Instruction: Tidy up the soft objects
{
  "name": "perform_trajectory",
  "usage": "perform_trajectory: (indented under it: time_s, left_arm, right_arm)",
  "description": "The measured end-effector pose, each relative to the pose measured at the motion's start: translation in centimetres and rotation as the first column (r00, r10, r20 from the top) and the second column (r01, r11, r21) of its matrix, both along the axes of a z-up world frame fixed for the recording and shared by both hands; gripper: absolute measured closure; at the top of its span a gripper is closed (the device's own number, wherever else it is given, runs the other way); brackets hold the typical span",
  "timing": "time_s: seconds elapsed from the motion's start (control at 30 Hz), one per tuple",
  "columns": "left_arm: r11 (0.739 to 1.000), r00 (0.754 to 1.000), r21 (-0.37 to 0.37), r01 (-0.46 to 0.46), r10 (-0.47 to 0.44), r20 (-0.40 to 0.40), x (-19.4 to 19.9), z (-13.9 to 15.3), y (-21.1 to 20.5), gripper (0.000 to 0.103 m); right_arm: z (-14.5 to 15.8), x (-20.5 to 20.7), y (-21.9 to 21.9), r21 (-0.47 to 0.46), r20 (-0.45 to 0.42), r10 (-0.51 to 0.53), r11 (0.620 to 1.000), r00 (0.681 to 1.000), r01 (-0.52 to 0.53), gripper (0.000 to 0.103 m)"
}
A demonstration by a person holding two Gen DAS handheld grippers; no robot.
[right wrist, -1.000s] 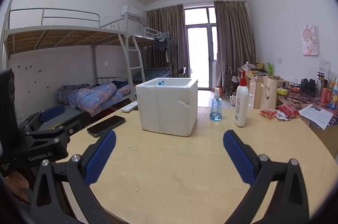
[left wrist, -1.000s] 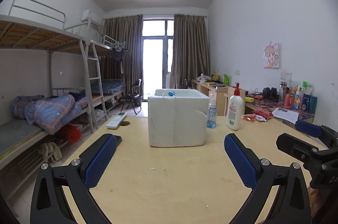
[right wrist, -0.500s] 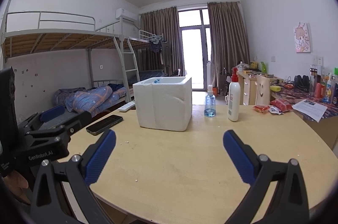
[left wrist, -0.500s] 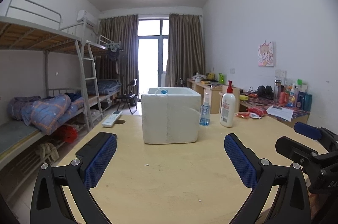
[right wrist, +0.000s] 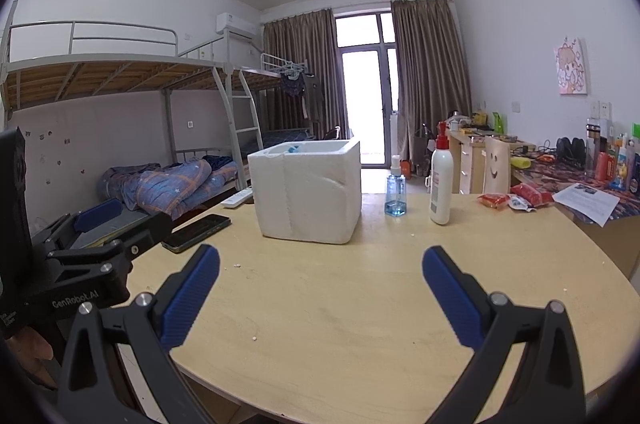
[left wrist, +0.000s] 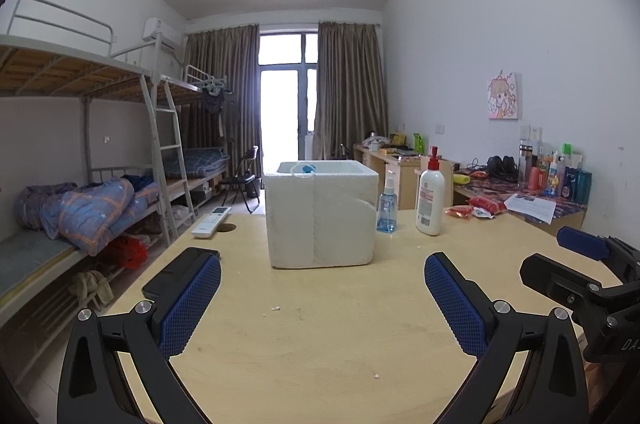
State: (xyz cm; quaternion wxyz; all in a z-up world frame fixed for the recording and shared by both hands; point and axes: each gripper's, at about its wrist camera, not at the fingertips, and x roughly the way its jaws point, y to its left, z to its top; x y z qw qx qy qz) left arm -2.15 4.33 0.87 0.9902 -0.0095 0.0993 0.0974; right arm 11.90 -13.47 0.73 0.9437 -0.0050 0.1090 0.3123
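A white foam box point(left wrist: 322, 214) point(right wrist: 308, 189) stands in the middle of the round wooden table point(left wrist: 328, 324) point(right wrist: 360, 288). Something blue with a white cord point(left wrist: 306, 168) point(right wrist: 292, 149) peeks over its rim; the rest of the inside is hidden. My left gripper point(left wrist: 322, 298) hovers open over the table's near side, well short of the box, nothing between its blue pads. My right gripper point(right wrist: 320, 288) is open too, also empty, and shows at the right edge of the left wrist view point(left wrist: 580, 260). The left gripper appears at the left of the right wrist view point(right wrist: 100, 224).
A black phone point(right wrist: 198, 228) point(left wrist: 160, 284) lies left of the box, a white remote point(left wrist: 211, 222) behind it. A blue spray bottle point(left wrist: 387, 203) and white pump bottle point(left wrist: 430, 197) stand right of the box. Red packets point(left wrist: 486, 205) lie on the far right. Bunk beds point(left wrist: 80, 207) line the left wall.
Both grippers have pulled back and tilted a little, so the box sits farther away and higher in each view. Both stay open and empty.
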Motion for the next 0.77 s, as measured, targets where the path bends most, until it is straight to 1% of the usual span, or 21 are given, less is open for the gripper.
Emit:
perform_trajectory:
  time_s: [0.77]
  left_arm:
    - [1.000, 1.000, 0.005, 0.005, -0.005, 0.007, -0.85, 0.28, -0.01, 0.001]
  right_arm:
    - [-0.21, -0.01, -0.24, -0.004, 0.000, 0.002, 1.000, 1.000, -0.002, 0.000]
